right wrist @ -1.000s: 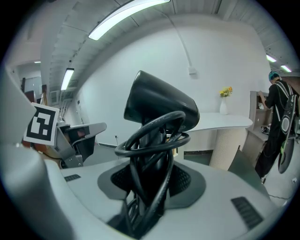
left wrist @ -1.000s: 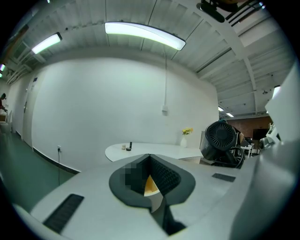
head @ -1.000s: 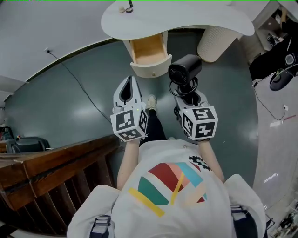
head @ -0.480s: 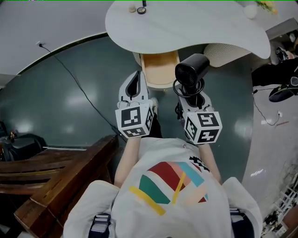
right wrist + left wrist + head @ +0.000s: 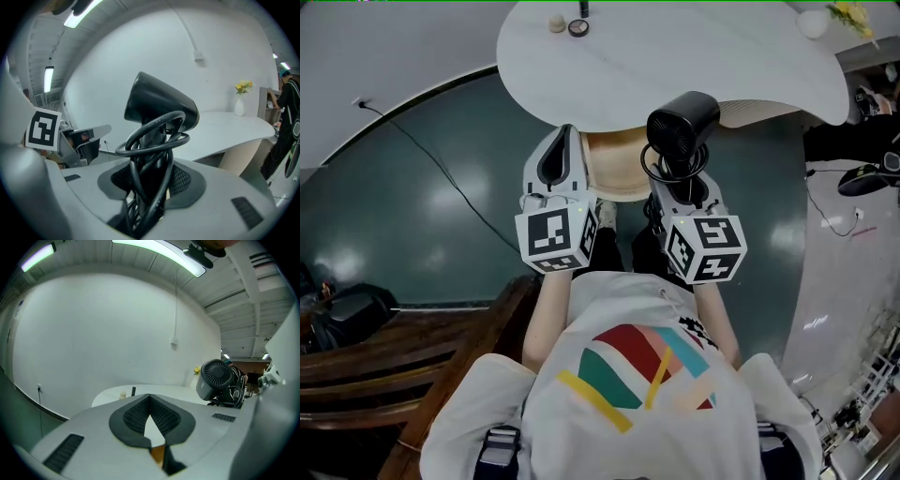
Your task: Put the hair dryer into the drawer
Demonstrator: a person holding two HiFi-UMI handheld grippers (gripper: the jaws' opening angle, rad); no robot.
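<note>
In the head view my right gripper [image 5: 679,190] is shut on the handle of a black hair dryer [image 5: 679,124], whose cord is looped round the handle. The dryer stands upright above the jaws, just right of the open wooden drawer [image 5: 617,178] under the white table [image 5: 675,56]. The right gripper view shows the dryer [image 5: 157,105] and its coiled cord [image 5: 152,145] clamped between my right gripper's [image 5: 149,190] pads. My left gripper [image 5: 563,141] is at the drawer's left front, shut and holding nothing. The left gripper view shows my left gripper [image 5: 150,397] with its tips together.
A small jar [image 5: 557,23] and a round item [image 5: 577,27] sit on the table's far side, with a white vase of yellow flowers [image 5: 240,105] at its right end. A ribbed beige pedestal [image 5: 752,111] stands right of the drawer. A wooden bench [image 5: 394,347] is at lower left, and a black cable [image 5: 441,173] crosses the floor.
Both grippers and the hair dryer have moved forward to the table. The drawer, earlier ahead of them, now lies between the two grippers and partly under the table edge.
</note>
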